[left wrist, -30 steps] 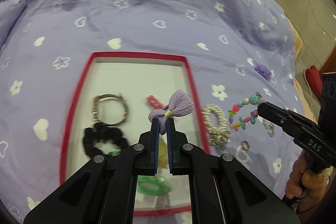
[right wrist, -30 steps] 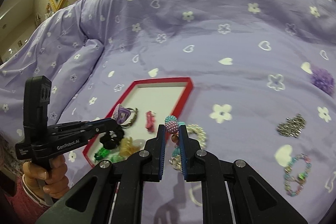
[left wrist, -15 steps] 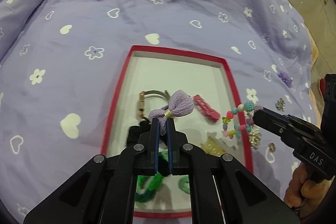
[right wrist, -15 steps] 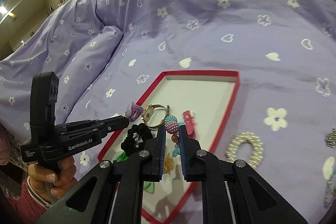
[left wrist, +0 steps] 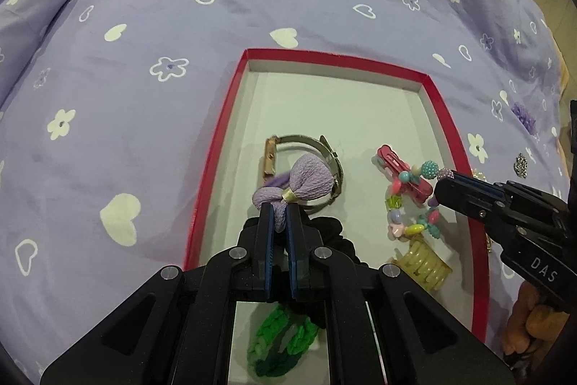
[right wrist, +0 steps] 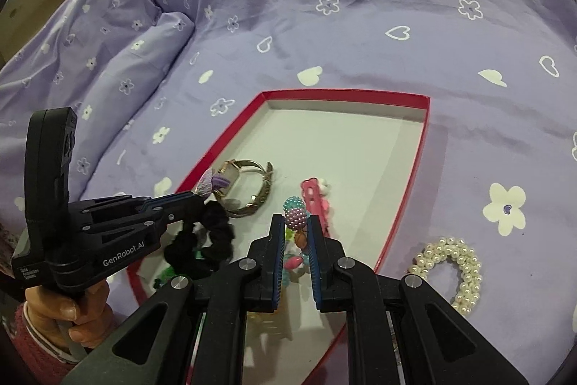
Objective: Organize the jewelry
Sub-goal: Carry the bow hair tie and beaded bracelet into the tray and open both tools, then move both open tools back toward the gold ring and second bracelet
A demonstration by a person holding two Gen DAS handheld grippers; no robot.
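A shallow rectangular tray with a red rim (left wrist: 216,147) and a pale grey-white floor lies on a lilac bedspread printed with white hearts and flowers (left wrist: 144,24). Its far half is bare; the jewellery sits in the near half. There a metal wristwatch with a gold-toned square case (left wrist: 306,165) lies left of centre, with a black fabric scrunchie (right wrist: 202,240) just nearer and touching it. To the right lies a pink plastic hair clip (left wrist: 400,172), and nearer on that side a translucent yellow claw clip (left wrist: 422,262). At the tray's near end is a green braided hair tie (left wrist: 281,341).

The left gripper (left wrist: 279,226) is over the watch and scrunchie, its jaws pinching the lower lobe of a lilac crinkled-fabric bow with a gold band at its knot (left wrist: 299,186); the bow's upper lobe stands free above the watch. The right gripper (right wrist: 295,233) is over the tray's right side, its jaws pinching a bracelet of mixed pastel beads (left wrist: 411,204) by its large bumpy teal and purple beads, the rest of the loop dangling over the pink clip and the tray floor.

Outside the tray, on the bedspread to its right, lie a coiled white pearl bracelet (right wrist: 450,262), and farther off a small purple flower-shaped piece (left wrist: 523,116) and a small sparkly silver piece (left wrist: 520,165).
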